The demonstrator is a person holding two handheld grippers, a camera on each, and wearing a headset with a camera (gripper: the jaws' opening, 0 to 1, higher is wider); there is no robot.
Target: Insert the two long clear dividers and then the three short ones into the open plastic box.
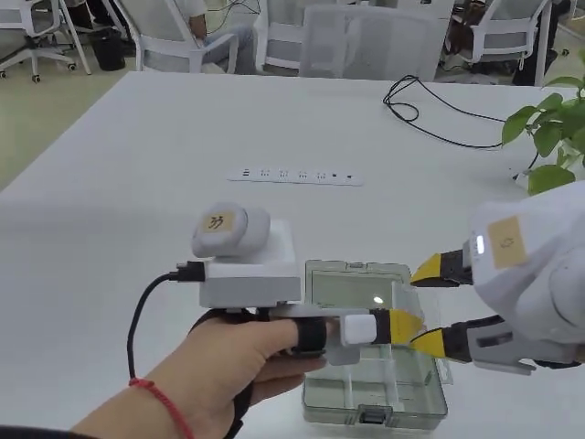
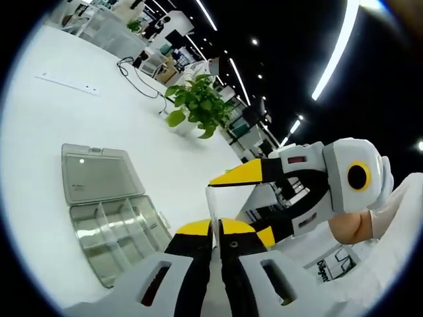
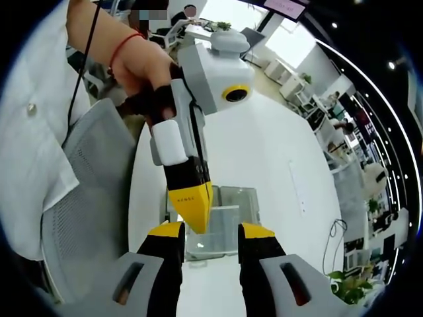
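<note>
The left gripper [image 1: 407, 326], pinching a clear divider [image 2: 209, 203], hovers above the open plastic box [image 1: 312, 401], with the spread right gripper [image 1: 420, 306] at its three o'clock.

White-grey left gripper [image 1: 410, 324] had yellow tips, black cable [image 1: 137, 315] at lower left, red cord bracelet [image 1: 161, 403] on wrist, right gripper [image 1: 419, 307] bore tan label [image 1: 505, 243].

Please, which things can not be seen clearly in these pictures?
Head view: the left gripper and hand cover the middle of the plastic box; its inside is hidden there.
Left gripper view: the clear divider shows edge-on between shut jaws; long or short, unclear.
Head view: the power strip markings are too small.
</note>
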